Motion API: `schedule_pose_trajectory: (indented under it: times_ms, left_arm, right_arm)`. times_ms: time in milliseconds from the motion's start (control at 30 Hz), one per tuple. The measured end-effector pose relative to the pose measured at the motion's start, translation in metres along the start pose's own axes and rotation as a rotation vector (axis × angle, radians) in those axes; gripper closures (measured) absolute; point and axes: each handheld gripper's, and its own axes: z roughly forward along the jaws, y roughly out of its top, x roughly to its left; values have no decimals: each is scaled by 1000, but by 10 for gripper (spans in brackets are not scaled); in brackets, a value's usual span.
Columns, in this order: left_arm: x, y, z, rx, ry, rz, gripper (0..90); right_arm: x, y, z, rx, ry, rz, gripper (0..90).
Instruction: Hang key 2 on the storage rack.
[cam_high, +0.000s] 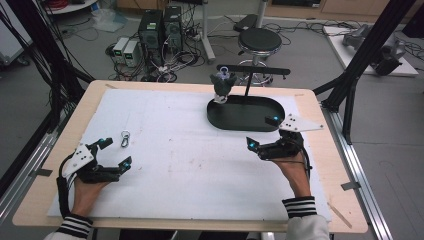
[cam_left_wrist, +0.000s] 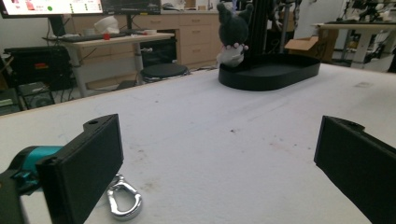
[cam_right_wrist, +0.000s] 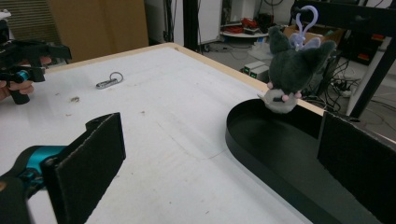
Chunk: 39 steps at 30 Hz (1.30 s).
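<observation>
Nearest the person, the left gripper (cam_high: 114, 154) sits low at abt 8 o'clock on the white mat (cam_high: 175, 165), jaws spread wide w/ nothing between them; the hand grips it from below, forearm coming up from the bottom edge, the grey plate tilted outward to the left. The clip (cam_high: 125, 138), a small metal carabiner, lies flat on the mat just beyond that gripper, at roughly 9 o'clock on the table; in the left gripper view it shows right beside the near jaw, apart from it as far as can be told. Risk here, as a judgement: a thin, slick clip lying flat is hard to pinch, so jaws closing from that low angle could skid it across the mat or flip it instead of catching it. The right gripper (cam_high: 262, 134) is at abt 3 o'clock, also wide open and empty, wrist straight, jaws pointing toward the tray (cam_high: 220, 118); one jaw looks to be at or over the tray's near rim, so a careless move could knock the tray and shake the stand (cam_high: 248, 82) in it. Farther off, at abt 1 o'clock, the plush toy (cam_high: 222, 85) hangs w/ its lower part resting on the tray's far-left rim; its purple hook (cam_right_wrist: 304, 23) is near the stand's crossbar, but whether it's actually looped on can't be told. If it's only loosely caught, a bump could drop the toy.
</observation>
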Motion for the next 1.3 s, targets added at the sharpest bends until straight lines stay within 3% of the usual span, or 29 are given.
schedule_pose_trajectory:
  times_ms: [67,267,600,733,1033,1167,1300]
  left_arm:
    - [3,3,-3,1,3,-13,17]
    - [14,16,-7,45,35,7,17]
    - [34,43,-3,162,75,33,17]
    - [43,51,2,213,78,8,17]
    - [63,72,19,322,103,6,17]
    - [68,76,29,386,112,19,17]
    - [74,78,38,444,109,1,17]
  right_arm:
    - [-1,0,0,-4,2,-4,7]
    - [-3,0,1,-9,10,-1,7]
    - [-3,-1,2,-13,19,-1,7]
    - [-4,-1,3,-13,19,-1,7]
    - [-3,-1,3,-14,21,-10,7]
    - [-3,0,3,-33,29,-16,7]
    - [-4,-1,3,-29,34,-15,7]
